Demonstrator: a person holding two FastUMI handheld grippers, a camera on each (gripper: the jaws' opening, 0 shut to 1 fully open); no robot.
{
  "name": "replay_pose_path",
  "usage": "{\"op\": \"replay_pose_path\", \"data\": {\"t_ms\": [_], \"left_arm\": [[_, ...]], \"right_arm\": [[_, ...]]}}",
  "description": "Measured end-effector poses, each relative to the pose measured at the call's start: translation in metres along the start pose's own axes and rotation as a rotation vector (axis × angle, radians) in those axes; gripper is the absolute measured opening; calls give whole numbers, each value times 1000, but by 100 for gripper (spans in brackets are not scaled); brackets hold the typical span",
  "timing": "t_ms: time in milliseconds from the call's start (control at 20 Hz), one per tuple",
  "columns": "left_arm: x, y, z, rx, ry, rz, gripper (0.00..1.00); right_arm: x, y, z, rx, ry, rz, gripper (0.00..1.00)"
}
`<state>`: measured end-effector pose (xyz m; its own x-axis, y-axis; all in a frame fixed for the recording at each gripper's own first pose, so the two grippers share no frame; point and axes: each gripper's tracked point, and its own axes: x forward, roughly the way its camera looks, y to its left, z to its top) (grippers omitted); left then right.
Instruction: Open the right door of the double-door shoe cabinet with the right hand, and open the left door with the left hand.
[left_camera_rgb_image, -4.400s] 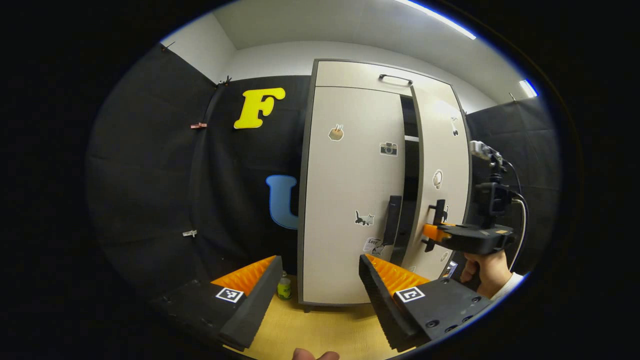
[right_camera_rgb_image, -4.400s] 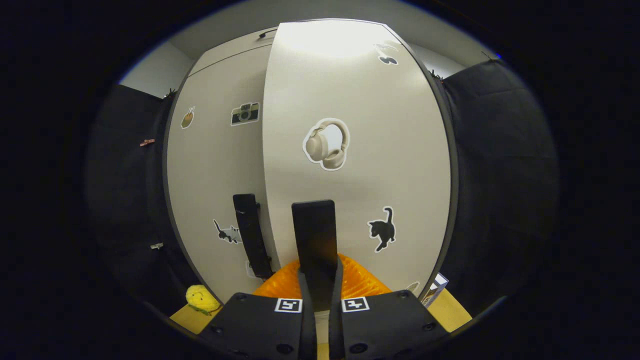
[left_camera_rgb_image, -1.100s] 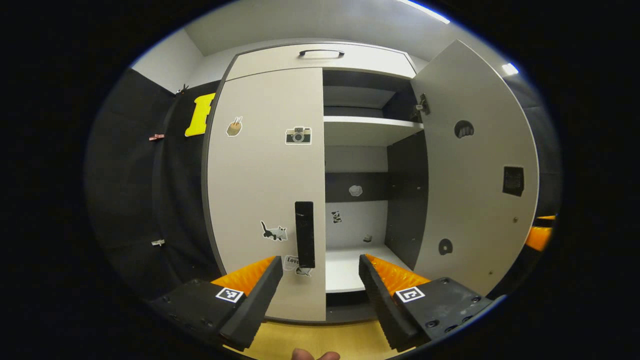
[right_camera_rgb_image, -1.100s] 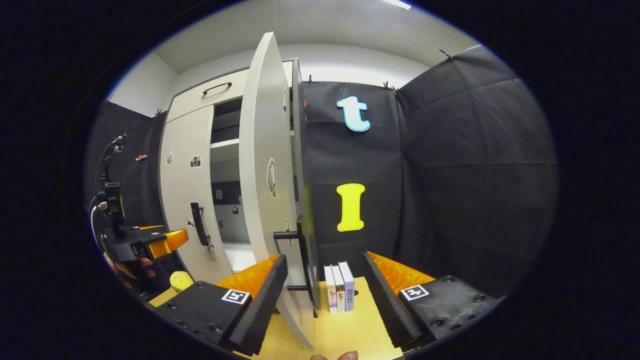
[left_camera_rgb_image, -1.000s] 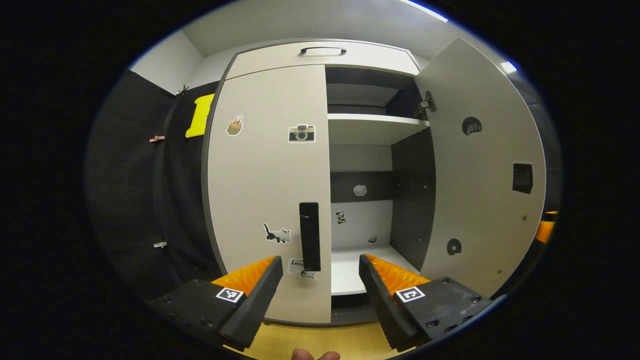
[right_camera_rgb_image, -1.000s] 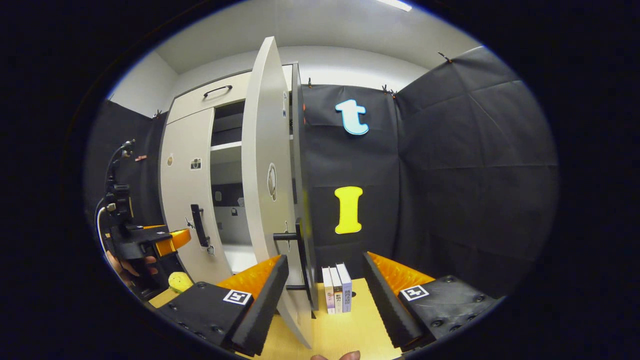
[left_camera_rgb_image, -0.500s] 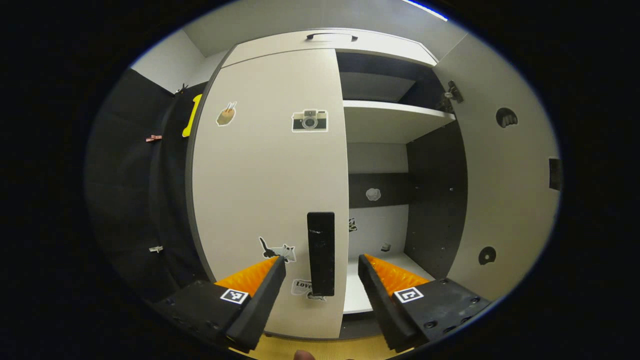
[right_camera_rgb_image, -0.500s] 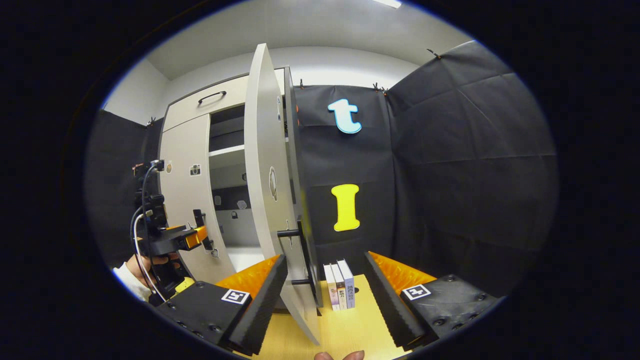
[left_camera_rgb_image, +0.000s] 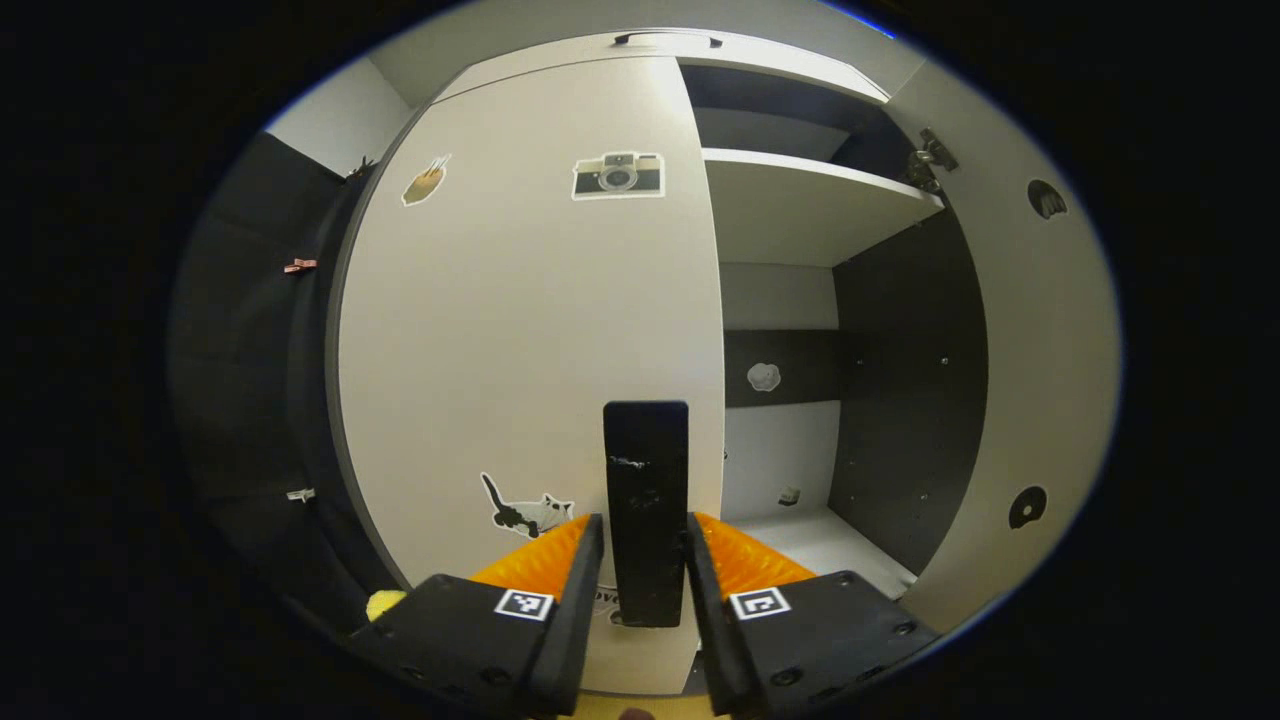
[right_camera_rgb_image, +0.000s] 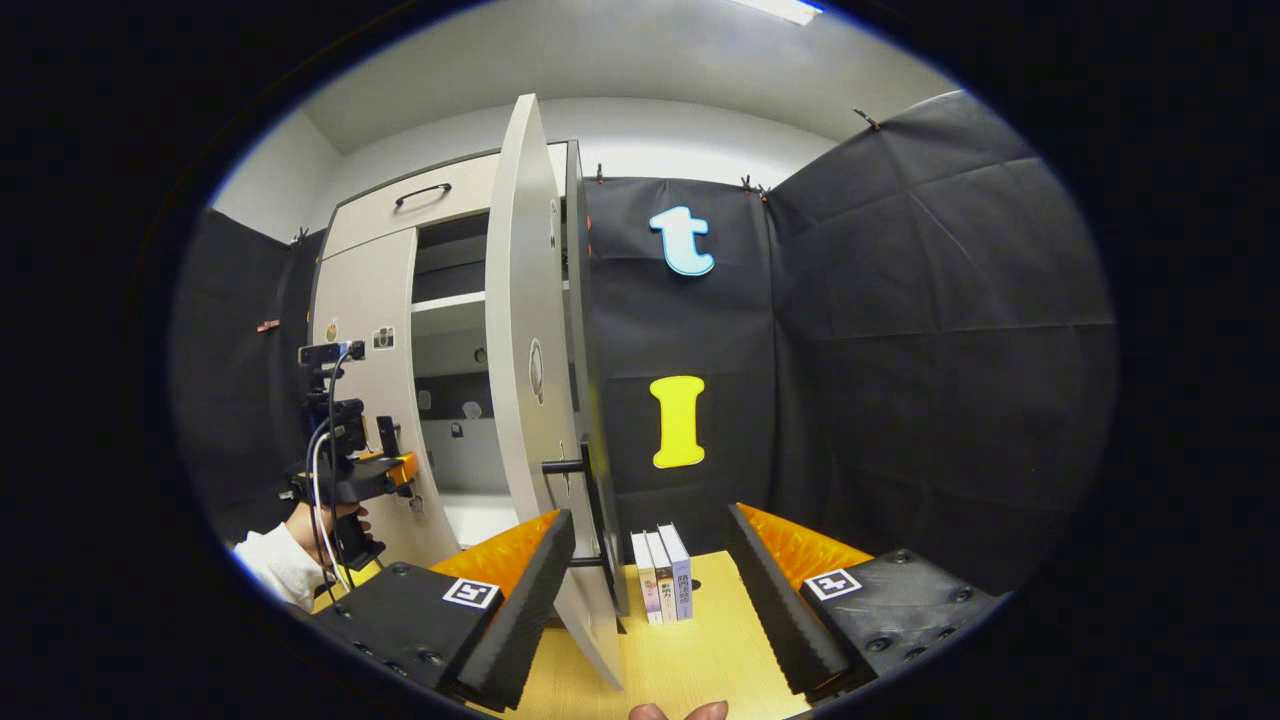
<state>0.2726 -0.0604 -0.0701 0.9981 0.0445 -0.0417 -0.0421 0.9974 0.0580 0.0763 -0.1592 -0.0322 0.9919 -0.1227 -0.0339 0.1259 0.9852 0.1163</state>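
While right door (right_camera_rgb_image: 520, 340) gapes, left gripper (left_camera_rgb_image: 640, 590) straddles handle (left_camera_rgb_image: 645, 500).

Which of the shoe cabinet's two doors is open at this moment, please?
The right door is open, swung out edge-on with the shelf exposed behind it. The left door lies flat and closed, the left gripper's jaws at its black handle.

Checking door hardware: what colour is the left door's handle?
Black; the handle shows best in the left gripper view, between the jaws.

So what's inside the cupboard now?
Behind the open right door the shoe cabinet shows bare shelves and small stickers. The shut left door hides the rest.
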Motion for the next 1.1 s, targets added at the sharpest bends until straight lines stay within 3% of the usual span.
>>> {"op": "replay_pose_path", "data": {"t_ms": [100,450,750,1100], "left_arm": [[-1,-1,1,-5,-5,-5,37],[0,-1,-7,4,27,-13,36],[-11,0,-6,-23,42,-75,23],[-87,29,-8,-39,53,-97,22]], "right_arm": [[0,-3,-2,12,10,-10,95],[-6,-4,-4,-34,-13,-53,98],[-21,1,6,-36,-28,-67,98],[-37,31,12,-39,-48,-51,98]]}}
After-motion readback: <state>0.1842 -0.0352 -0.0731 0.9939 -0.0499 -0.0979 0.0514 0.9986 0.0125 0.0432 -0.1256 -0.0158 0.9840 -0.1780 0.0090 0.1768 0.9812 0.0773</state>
